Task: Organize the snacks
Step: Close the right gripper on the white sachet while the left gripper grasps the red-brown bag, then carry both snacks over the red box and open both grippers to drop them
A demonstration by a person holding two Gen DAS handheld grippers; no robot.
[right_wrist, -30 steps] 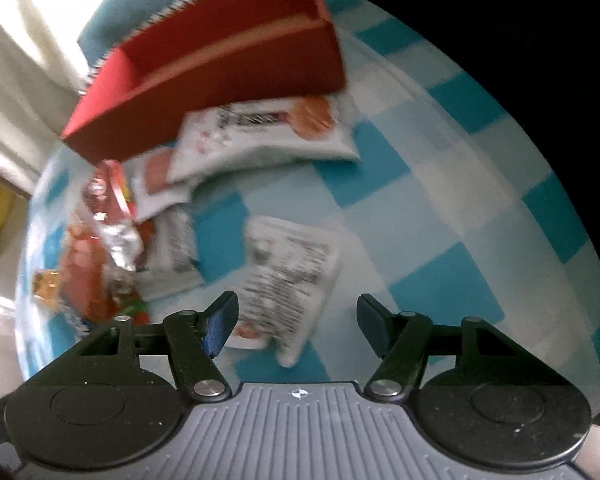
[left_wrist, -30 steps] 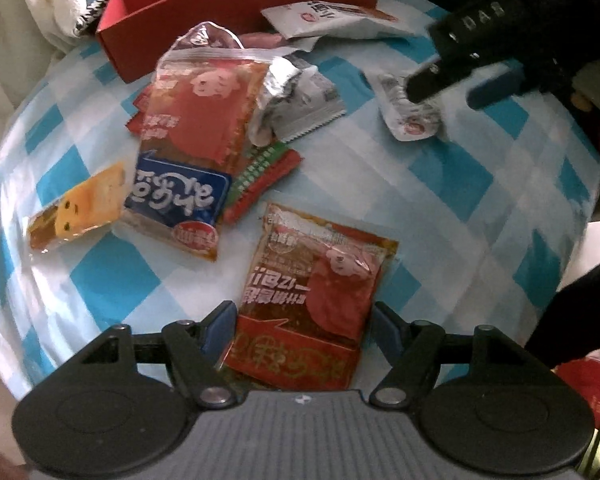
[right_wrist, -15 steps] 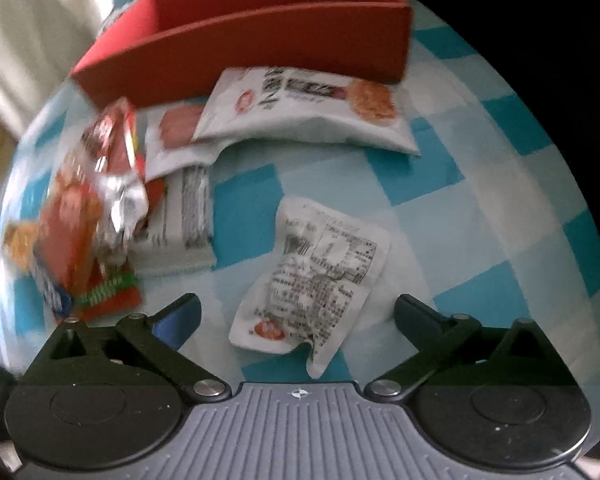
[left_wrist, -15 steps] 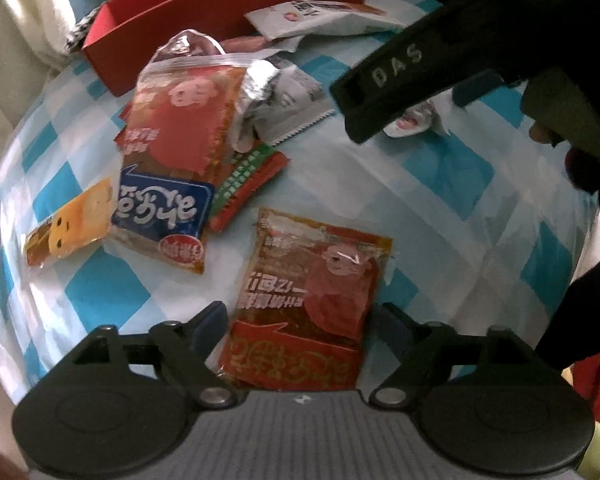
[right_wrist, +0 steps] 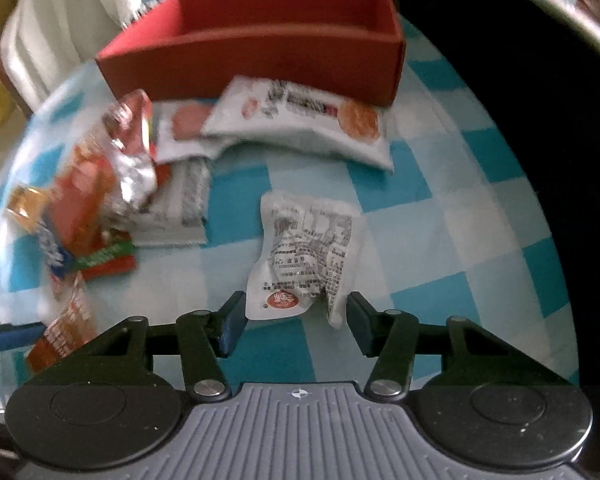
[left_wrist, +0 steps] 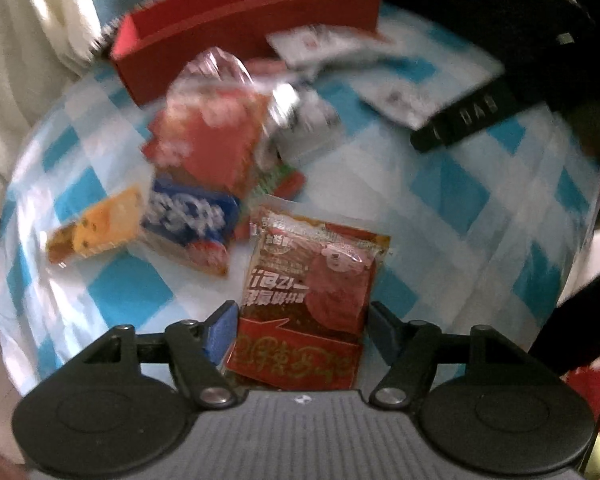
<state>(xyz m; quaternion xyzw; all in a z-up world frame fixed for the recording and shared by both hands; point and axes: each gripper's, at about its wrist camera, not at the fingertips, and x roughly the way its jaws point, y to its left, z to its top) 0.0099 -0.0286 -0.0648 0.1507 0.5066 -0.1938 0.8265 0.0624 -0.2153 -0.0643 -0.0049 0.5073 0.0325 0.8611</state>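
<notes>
Straddling packets on the checked counter [right_wrist: 480, 216], we are working both hand-held grippers, jaws wide and empty: left hand-held gripper [left_wrist: 302, 330] around the red packet [left_wrist: 312, 296], right hand-held gripper [right_wrist: 296, 320] framing the crumpled white packet [right_wrist: 304, 252]; closing squarely should avoid slips, red box [right_wrist: 260, 60] ahead.

Red-brown packet [left_wrist: 312, 304]: flat, printed face up, right between my left tongs' open tips.
Crumpled white packet [right_wrist: 304, 256]: creased, small red seal at its near end, lying between my right tongs' tips.
Long white packet [right_wrist: 300, 120]: just in front of my red box.
Red box [right_wrist: 256, 60]: long, open-topped, at the far edge.
Orange-and-blue bag [left_wrist: 204, 168]: blurred, heaped with smaller packets to the left.
</notes>
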